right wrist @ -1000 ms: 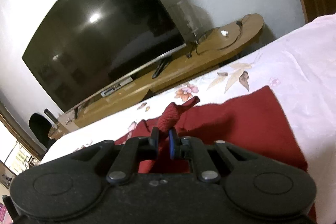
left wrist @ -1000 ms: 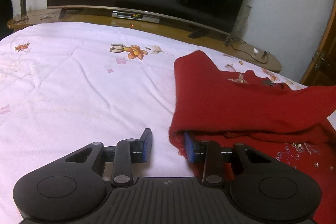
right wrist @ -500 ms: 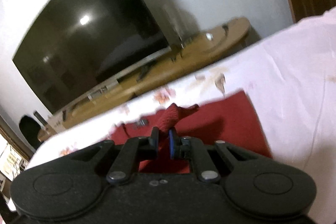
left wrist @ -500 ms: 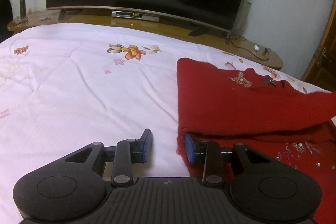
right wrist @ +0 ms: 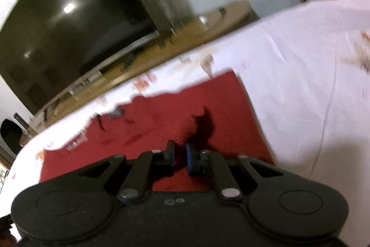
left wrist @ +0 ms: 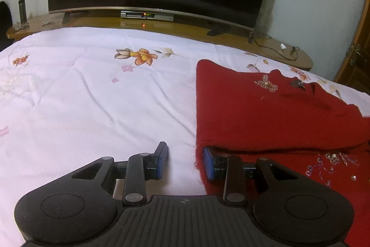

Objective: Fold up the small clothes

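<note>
red top lies on the bed, its upper half doubled over the beaded lower half. left gripper stands open; its right finger sits under the fold's edge at the corner, the left on bare sheet, gripping nothing. right gripper is clamped on a bunched corner of the top. to do the step well: lay that corner flat and square with the edge below before letting go. compared with a second ago, the folded layer lies flatter and the right gripper's corner is lower.
</note>
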The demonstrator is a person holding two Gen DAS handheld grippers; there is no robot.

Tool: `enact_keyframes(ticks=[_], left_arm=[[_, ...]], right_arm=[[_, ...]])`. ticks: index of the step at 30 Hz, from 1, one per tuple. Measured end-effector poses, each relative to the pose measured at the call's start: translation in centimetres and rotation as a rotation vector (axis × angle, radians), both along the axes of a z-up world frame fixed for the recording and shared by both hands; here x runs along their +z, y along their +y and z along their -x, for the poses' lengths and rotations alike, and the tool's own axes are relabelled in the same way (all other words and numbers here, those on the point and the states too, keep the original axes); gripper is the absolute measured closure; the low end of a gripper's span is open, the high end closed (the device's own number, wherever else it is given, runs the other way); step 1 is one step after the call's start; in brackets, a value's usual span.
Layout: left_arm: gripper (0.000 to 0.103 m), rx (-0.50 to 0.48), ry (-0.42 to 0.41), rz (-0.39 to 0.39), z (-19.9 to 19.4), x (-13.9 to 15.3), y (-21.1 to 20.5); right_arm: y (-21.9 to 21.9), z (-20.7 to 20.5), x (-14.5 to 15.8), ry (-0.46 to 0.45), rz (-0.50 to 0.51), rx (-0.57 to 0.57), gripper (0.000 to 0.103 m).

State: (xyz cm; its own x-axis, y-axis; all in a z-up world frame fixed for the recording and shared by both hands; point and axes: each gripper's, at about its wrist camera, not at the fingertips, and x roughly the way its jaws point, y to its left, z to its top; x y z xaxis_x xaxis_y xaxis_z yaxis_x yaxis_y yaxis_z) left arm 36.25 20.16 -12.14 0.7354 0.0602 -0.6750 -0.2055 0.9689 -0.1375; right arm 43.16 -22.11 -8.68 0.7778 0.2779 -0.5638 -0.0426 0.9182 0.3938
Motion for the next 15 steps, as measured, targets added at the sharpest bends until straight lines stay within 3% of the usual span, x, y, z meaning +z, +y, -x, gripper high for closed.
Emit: enact_keyframes(ticks=[3,6,7,9,11,15], left_arm=[[0.069,0.004,0.003,-0.006,-0.1,0.0,-0.1],[0.069,-0.006,0.014,-0.010,-0.2,0.1,0.0],[0.068,-0.015,0.019,-0.011,-0.1,0.3,0.1],[0.058,-0.030,0.022,0.003,0.4,0.9,0.8],[0.050,-0.023,-0.024,0.015,1.5,1.9,1.7],[0.050,-0.024,-0.165,0.051,0.9,4.4,2.6]], right_arm=[[0.5,0.0,0.8,-0.049,0.051,0.014,0.093],[0.3,-1.4,-1.2,0.092,0.108,-0.015,0.092],[0.2,-1.4,-1.5,0.096,0.106,-0.012,0.090],[0.2,-0.8,-0.8,0.062,0.103,-0.013,0.083],[-0.1,-0.1,0.2,0.019,0.100,-0.032,0.081],[-0.4,0.5,1.8,-0.056,0.125,-0.010,0.081]])
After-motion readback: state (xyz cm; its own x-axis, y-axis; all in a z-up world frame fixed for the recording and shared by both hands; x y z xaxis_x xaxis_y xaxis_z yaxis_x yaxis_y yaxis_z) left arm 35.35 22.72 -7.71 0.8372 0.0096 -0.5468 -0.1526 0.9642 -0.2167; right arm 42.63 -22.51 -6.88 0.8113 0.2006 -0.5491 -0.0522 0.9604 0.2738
